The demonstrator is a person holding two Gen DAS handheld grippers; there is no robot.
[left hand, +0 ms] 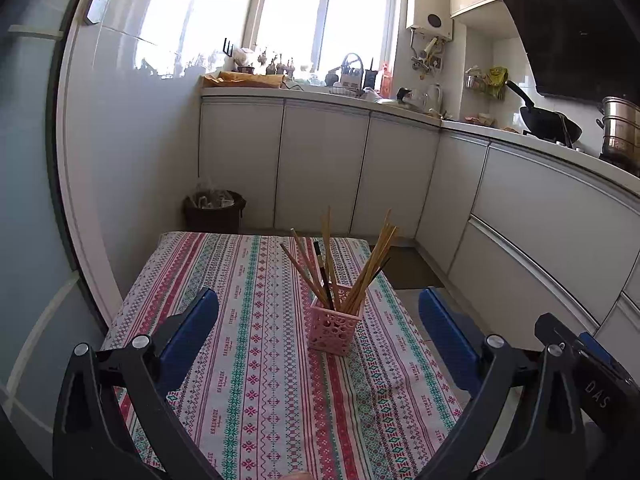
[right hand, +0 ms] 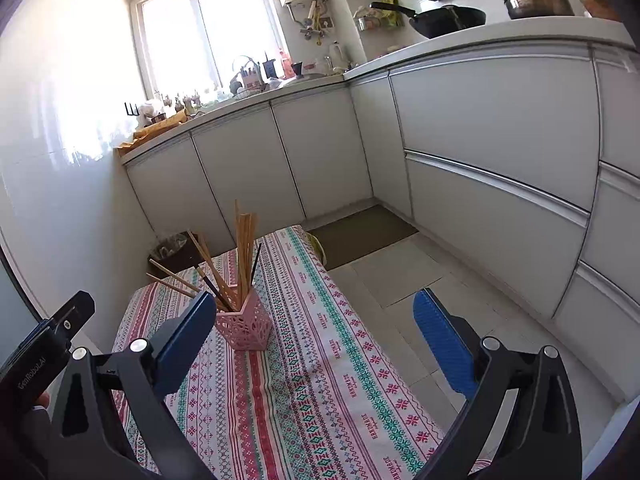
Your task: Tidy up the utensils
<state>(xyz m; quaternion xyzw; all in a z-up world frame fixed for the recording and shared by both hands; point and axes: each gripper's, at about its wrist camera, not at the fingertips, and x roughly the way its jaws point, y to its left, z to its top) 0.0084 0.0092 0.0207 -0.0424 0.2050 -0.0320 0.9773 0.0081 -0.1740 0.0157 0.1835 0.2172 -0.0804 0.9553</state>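
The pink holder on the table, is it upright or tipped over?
Upright: the pink holder stands on its base on the tablecloth, chopsticks fanning up from its open top.

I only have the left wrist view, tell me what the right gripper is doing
Observer: The right gripper is open and holds nothing.
Operator: Where's the pink holder from that side?
Observer: The pink holder sits just behind the right gripper's left finger, not between the fingers.
Operator: Anything past the table's right edge?
Observer: A dark floor mat lies by the cabinets.
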